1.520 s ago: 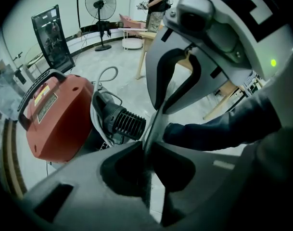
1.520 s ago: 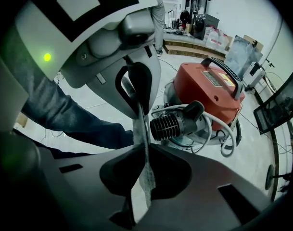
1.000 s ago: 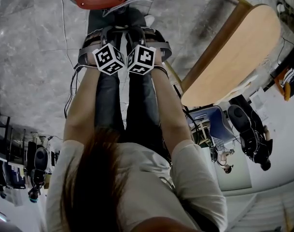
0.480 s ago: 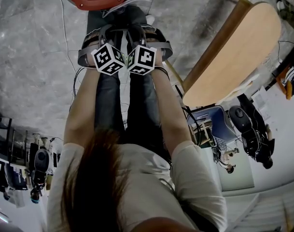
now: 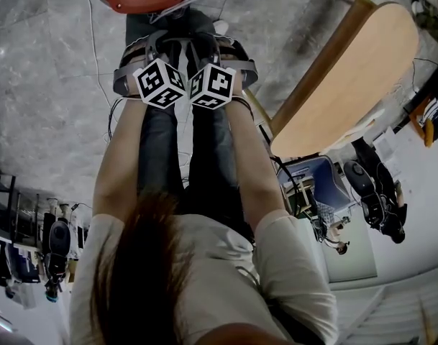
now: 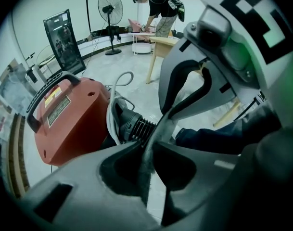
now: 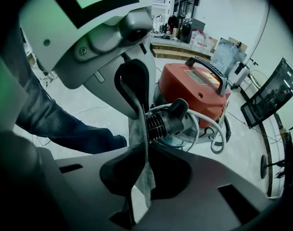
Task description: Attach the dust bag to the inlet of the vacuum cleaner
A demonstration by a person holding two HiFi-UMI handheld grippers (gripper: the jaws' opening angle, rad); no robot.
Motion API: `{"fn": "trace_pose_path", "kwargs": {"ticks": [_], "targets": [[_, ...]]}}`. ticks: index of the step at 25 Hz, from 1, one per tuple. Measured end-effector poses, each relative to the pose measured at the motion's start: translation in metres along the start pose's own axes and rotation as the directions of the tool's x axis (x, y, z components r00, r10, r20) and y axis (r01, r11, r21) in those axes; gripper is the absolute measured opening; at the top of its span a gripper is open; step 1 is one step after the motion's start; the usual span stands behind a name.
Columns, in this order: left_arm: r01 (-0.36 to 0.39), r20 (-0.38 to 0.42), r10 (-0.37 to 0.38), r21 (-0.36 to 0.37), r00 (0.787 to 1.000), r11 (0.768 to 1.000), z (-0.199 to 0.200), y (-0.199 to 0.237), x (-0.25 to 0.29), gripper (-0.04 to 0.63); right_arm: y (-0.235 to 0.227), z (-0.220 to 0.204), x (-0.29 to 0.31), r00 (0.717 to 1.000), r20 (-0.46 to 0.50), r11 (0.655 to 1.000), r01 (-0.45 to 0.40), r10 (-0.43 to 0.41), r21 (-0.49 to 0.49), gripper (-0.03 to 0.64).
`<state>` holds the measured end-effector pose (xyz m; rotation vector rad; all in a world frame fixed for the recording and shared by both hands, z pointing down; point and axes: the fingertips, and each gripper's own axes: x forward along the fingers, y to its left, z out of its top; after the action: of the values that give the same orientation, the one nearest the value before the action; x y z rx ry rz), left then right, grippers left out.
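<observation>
Left gripper view is showing me the bag (image 6: pixel 148 163), a grey cloth edge running upright between the jaws of my left gripper (image 6: pixel 148 146). They are pinching it, though they have just been easing apart. The inlet (image 6: pixel 136 127), black and ribbed, is sticking out of the red vacuum (image 6: pixel 69 114) just beyond the bag, straight ahead of the fingertips, with its axis pointing back toward me. I cannot tell whether bag and inlet are touching. My right gripper (image 7: pixel 145 146) is clamping the same edge, nearly closed, just beside the left. Both are sitting about equally near. I am judging that the coming move means pushing the bag forward along that axis.
</observation>
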<state>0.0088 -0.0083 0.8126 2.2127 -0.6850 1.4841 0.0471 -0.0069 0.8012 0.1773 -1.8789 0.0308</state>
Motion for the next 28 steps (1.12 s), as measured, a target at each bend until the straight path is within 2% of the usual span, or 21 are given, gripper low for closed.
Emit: {"fn": "trace_pose_path", "kwargs": {"ticks": [4, 10, 15, 19, 25, 28], "targets": [[-0.003, 0.013, 0.004, -0.047, 1.0, 0.999, -0.002, 0.002, -0.001, 0.064, -0.004, 0.003, 0.001, 1.0, -0.011, 1.0, 0.009, -0.009, 0.005, 0.032], [0.002, 0.019, 0.002, -0.186, 1.0, 0.983, -0.008, 0.002, 0.003, 0.066, -0.015, 0.009, 0.006, 1.0, -0.026, 0.999, -0.011, 0.01, -0.032, 0.041], [0.029, 0.035, -0.021, -0.237, 0.999, 0.971, -0.002, 0.008, 0.003, 0.078, -0.016, 0.006, 0.005, 1.0, -0.008, 0.999, 0.015, -0.014, 0.032, 0.041], [0.058, 0.047, -0.049, -0.222, 0.998, 0.973, 0.006, 0.016, 0.006, 0.091, -0.019, 0.002, 0.007, 0.999, -0.01, 0.995, 0.031, -0.031, 0.092, 0.041], [0.015, 0.065, 0.006, -0.322, 0.998, 0.947, -0.001, 0.016, 0.004, 0.089, -0.029, 0.011, 0.012, 1.0, -0.014, 0.992, 0.016, -0.015, 0.128, 0.051], [0.008, 0.074, 0.018, -0.338, 0.997, 0.941, -0.003, 0.015, 0.005, 0.089, -0.033, 0.015, 0.011, 1.0, -0.008, 0.991, 0.016, -0.015, 0.133, 0.054]]}}
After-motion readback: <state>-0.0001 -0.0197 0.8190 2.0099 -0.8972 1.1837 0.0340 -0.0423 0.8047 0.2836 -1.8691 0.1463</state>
